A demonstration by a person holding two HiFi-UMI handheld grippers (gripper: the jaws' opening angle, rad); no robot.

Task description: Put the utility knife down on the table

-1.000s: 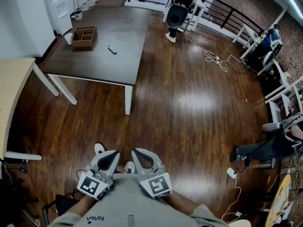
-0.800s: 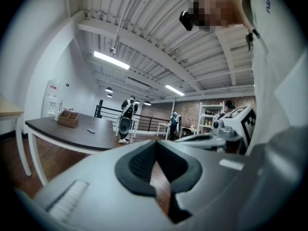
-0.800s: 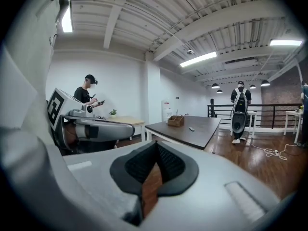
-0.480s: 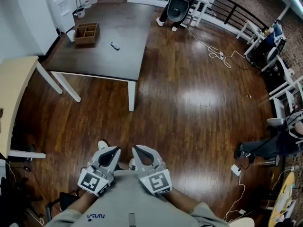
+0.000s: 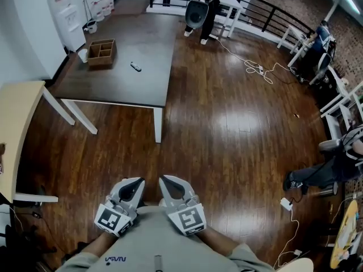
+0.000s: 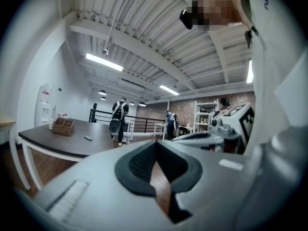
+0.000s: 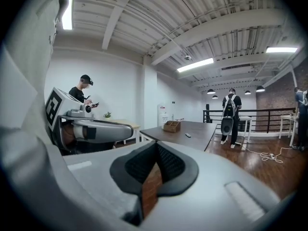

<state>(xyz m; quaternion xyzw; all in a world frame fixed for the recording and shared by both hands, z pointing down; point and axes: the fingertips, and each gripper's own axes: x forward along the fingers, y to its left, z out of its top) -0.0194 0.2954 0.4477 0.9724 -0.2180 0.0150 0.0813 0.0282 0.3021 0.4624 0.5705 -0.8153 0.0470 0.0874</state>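
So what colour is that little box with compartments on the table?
Brown, like plain wood. The box shows best in the head view.

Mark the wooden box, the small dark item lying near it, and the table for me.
wooden box [image 5: 101, 63], head view, its near wall.
small dark item [image 5: 135, 67], head view, its middle.
table [image 5: 142, 35], head view, bare top to the right of the box.
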